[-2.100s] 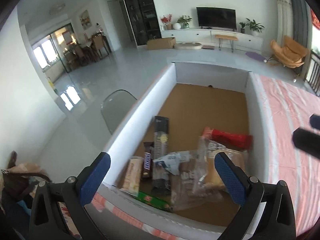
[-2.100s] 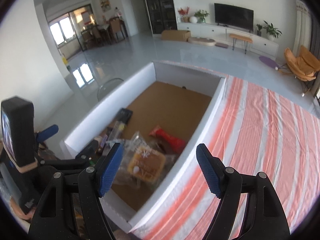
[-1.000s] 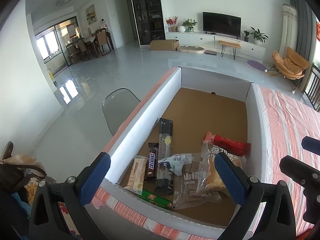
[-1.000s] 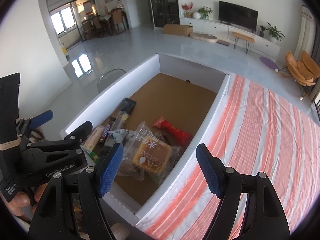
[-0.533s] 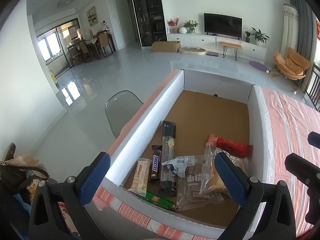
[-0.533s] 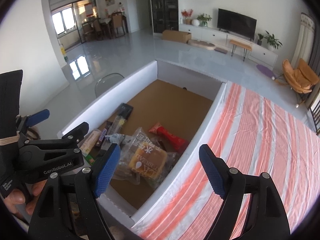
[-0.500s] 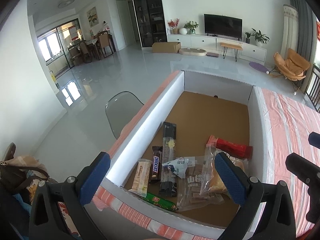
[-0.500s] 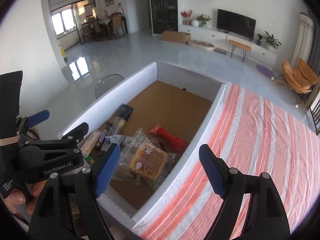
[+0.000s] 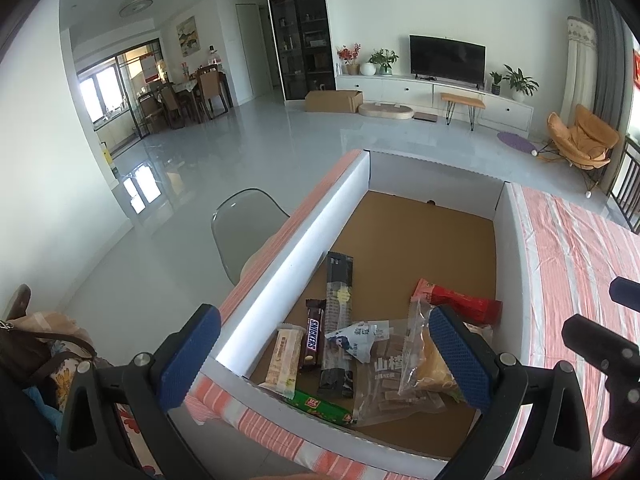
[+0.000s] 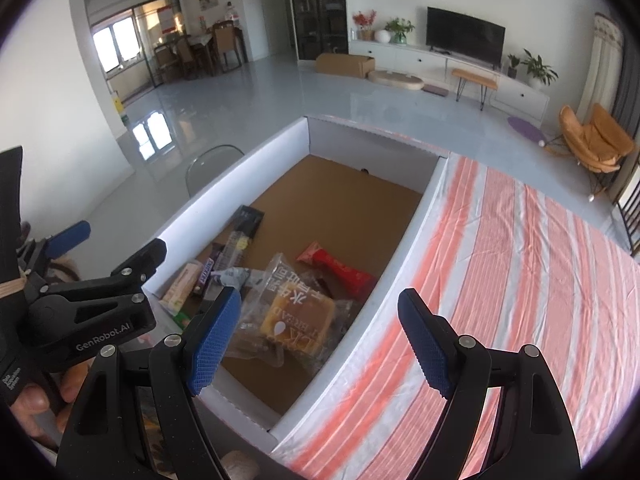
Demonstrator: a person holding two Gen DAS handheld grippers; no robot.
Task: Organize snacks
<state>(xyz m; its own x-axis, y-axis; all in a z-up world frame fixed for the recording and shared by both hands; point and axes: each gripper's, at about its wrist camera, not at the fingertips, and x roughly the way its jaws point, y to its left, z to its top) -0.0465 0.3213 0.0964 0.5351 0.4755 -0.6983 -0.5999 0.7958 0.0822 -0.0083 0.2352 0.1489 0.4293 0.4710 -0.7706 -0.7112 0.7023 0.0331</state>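
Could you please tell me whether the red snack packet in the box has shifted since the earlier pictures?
No. The red snack packet still lies beside the box's right wall, just beyond the bread bag, as before.

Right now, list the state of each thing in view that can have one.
Left gripper: open, empty, above the box's near end.
Right gripper: open, empty; jaws have just been opening.
Box: open-topped, snacks at the near end, far half bare.
Snickers: lying flat, sealed.
Bread bag: lying flat on other packets.
Red packet: lying flat, near the right wall.
Black packet: lying flat, lengthwise.
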